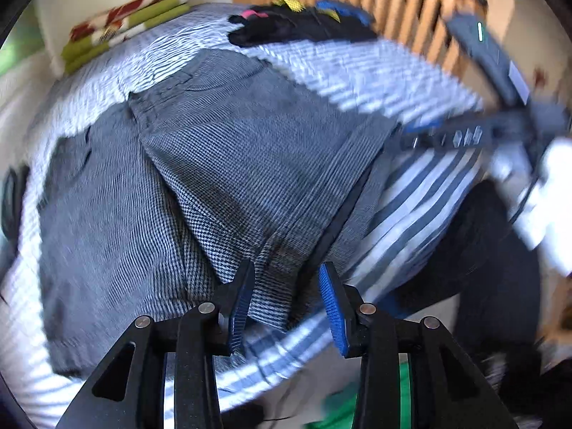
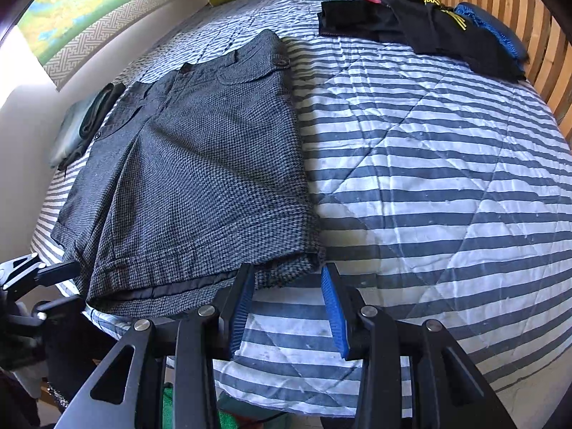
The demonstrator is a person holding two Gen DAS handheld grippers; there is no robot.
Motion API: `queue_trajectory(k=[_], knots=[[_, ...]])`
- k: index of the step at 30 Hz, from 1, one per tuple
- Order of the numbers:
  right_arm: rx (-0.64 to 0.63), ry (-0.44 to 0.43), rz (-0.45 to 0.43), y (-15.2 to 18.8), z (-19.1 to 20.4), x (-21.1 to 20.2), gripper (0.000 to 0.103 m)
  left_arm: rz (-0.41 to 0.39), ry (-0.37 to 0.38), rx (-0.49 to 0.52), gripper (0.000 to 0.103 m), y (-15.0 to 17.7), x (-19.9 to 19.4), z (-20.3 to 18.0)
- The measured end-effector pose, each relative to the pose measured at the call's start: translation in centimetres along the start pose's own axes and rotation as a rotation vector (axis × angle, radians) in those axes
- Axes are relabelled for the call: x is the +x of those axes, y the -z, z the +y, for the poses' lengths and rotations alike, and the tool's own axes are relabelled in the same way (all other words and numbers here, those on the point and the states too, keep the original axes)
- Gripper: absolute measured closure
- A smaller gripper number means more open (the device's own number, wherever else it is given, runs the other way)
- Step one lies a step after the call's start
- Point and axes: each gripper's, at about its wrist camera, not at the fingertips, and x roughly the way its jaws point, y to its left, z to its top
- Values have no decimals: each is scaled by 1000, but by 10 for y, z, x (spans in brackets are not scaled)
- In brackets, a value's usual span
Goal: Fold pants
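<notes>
Right wrist view shows you the pants [image 2: 193, 164], a short grey houndstooth pair, lying on the striped quilt [image 2: 429, 178] of the bed, toward its left side. One leg seems already laid over the other lengthwise, since a second layer of cloth and a dark lining edge peek out along the near hem; I judge the first fold done and the crosswise fold, hem toward waistband, still left. The waistband with its buttons lies at the far end.

Your right gripper [image 2: 286, 300] sits at the hem's near right corner with its blue ribbed fingers [image 2: 241, 307] apart and nothing between them. In the blurred left wrist view, your left gripper [image 1: 286, 300] hangs over the near hem, fingers likewise apart; cloth shows in the gap, but they are not closed on it.

The fabric looks thick, woven and fairly stiff, so it should hold a crease. The quilt is soft, puckered and stitched in diamonds. A heap of dark clothes [image 2: 422, 28] lies well apart near the wooden slats [image 2: 500, 3].
</notes>
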Motion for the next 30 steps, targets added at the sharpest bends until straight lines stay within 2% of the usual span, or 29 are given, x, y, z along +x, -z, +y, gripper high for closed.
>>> queue_trajectory(k=[2, 4, 6, 7, 9, 11, 14, 16, 18, 20, 22, 23, 24, 27, 28, 29, 30], knots=[[-1, 15, 9, 0, 0, 5, 68, 43, -79, 80, 62, 1, 14, -12], [17, 6, 17, 0, -4, 9, 68, 61, -90, 96, 62, 3, 22, -14], [34, -8, 20, 0, -7, 10, 68, 52, -54, 64, 67, 2, 23, -5], [38, -13, 20, 0, -7, 11, 68, 42, -24, 28, 74, 1, 21, 1], [31, -10, 20, 2, -6, 12, 68, 25, 29, -48, 82, 3, 16, 15], [8, 1, 18, 3, -1, 12, 68, -3, 45, -100, 89, 7, 5, 25], [-30, 29, 0, 4, 7, 8, 68, -64, 128, -215, 90, 11, -16, 43], [-44, 42, -18, 4, 11, 5, 68, -98, 157, -270, 91, 15, -32, 52], [-54, 57, -37, 3, 14, 1, 73, -123, 175, -301, 91, 19, -47, 56], [-58, 13, -62, 3, 16, -6, 73, -143, 190, -321, 91, 22, -56, 64], [-49, 4, -79, 3, 17, -12, 71, -151, 197, -342, 91, 27, -61, 68], [-48, 1, -70, 3, 17, -10, 64, -149, 205, -351, 91, 29, -61, 69], [-51, 5, -60, 3, 18, -7, 61, -145, 215, -360, 91, 33, -61, 67], [-68, 32, -37, 6, 23, 5, 62, -126, 223, -374, 91, 37, -57, 70], [-76, 35, -27, 8, 25, 7, 64, -121, 227, -371, 91, 37, -56, 68], [-87, 45, -29, 10, 27, 7, 83, -120, 228, -366, 91, 37, -55, 66], [-94, 59, -27, 10, 29, 5, 92, -123, 223, -359, 91, 34, -52, 66]])
